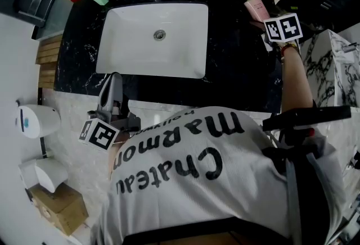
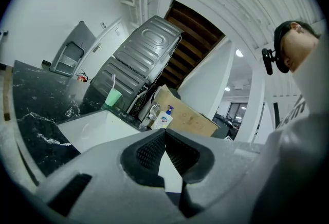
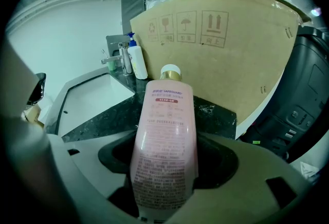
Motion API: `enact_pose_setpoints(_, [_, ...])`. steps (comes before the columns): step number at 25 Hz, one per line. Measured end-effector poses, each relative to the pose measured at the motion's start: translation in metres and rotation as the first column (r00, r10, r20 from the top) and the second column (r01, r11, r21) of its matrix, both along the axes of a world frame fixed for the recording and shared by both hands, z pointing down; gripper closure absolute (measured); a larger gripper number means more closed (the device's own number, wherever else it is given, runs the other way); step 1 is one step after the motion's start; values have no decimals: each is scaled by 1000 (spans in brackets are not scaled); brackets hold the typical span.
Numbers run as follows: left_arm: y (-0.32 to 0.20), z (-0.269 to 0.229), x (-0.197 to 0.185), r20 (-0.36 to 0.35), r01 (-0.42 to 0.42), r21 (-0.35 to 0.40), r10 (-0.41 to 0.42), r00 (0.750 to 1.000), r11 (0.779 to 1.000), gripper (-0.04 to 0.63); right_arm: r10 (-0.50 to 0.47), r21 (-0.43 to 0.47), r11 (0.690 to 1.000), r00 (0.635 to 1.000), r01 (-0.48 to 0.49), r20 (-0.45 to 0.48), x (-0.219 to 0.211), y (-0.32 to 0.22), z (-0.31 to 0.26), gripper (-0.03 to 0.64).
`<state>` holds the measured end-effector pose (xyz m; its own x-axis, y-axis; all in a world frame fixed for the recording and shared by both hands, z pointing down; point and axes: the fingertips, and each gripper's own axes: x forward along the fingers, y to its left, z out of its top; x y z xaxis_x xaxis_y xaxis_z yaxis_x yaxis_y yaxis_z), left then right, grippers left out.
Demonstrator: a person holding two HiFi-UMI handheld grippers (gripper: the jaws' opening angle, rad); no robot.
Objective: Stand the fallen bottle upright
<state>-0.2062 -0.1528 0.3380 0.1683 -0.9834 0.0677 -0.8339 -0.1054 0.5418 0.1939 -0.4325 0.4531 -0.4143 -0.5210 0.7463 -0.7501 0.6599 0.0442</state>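
The right gripper (image 3: 164, 169) is grasping the pink plastic pump bottle (image 1: 256, 8) in its jaws, at the black marble worktop (image 1: 236, 69) right of the white sink (image 1: 121, 47). The left gripper (image 2: 165, 153) is idling, jaws pressed together and empty. Judged part done: the bottle is not yet standing free, so setting it down and releasing it are outstanding.

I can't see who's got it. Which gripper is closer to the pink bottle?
Right. The right gripper is clamped on the pink bottle itself. The left gripper, shut and empty, sits by the near edge of the sink, well away.
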Motion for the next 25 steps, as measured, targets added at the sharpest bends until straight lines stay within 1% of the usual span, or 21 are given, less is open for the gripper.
enact_pose_setpoints(8, [-12,2,4,-5,-37,0,37,999,999,581,31,84,996,997,-37,68,6,2,-13,304])
enact_pose_setpoints(12, [-18,3,6,-7,-55,-4,54,998,999,581,59,128,989,993,-72,107,10,2,-21,304])
enact_pose_setpoints(16, [-23,3,6,-9,-68,-3,68,998,998,581,103,174,976,982,-130,156,16,3,-31,304])
enact_pose_setpoints(25, [-30,4,11,-13,-99,4,99,995,995,581,183,273,931,958,-241,220,30,6,-45,304])
